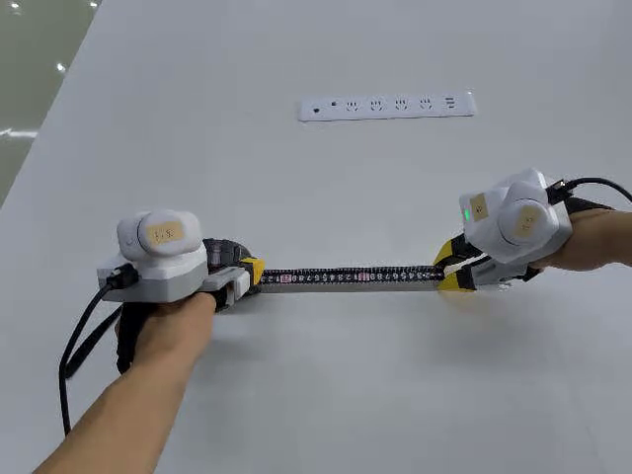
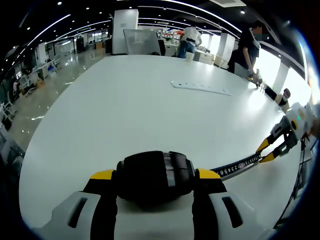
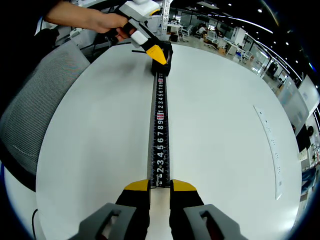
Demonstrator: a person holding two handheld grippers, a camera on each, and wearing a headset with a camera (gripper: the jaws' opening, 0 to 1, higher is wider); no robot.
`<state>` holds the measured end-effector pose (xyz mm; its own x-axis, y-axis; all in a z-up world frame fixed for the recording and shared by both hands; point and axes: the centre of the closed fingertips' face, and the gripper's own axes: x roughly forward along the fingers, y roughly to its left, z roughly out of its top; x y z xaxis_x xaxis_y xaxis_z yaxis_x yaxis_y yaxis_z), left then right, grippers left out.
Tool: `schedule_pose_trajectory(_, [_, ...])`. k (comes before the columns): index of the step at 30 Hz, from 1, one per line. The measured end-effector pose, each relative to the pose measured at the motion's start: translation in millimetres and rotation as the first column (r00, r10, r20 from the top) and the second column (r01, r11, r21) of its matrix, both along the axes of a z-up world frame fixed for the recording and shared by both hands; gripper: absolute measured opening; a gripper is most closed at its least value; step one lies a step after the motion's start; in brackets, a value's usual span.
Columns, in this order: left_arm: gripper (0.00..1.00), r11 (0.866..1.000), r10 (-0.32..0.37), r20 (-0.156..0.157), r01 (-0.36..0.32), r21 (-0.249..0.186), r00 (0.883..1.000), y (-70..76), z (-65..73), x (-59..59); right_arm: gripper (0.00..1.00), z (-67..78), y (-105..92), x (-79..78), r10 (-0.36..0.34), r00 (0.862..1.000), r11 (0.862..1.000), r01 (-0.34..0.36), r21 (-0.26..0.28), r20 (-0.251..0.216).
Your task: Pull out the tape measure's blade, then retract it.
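White table point(image 1: 296, 385): left gripper point(image 1: 247, 276) clamps the case point(image 2: 155, 175); right gripper point(image 3: 160, 186) pinches the blade point(image 3: 160, 130) tip, blade stretched flat between them; power strip point(image 1: 387, 105) beyond.

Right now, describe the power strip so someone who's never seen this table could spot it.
Take the broad white table; on its far side lies a long flat white plastic power strip. It lies alone with a row of sockets, unlike the black numbered tape blade stretched nearer the person.
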<state>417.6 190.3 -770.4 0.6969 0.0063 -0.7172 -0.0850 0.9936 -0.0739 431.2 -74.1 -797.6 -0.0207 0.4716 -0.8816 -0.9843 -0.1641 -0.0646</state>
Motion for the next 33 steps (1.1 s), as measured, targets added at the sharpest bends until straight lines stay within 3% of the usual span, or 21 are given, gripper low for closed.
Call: schedule_pose_trajectory(33, [0.56, 1.0, -0.003, -0.005, 0.003, -0.004, 1.0, -0.5, -0.6, 0.8, 0.1, -4.3, 18.3, 2.2, 0.002, 1.0, 1.0, -0.002, 0.018, -0.007])
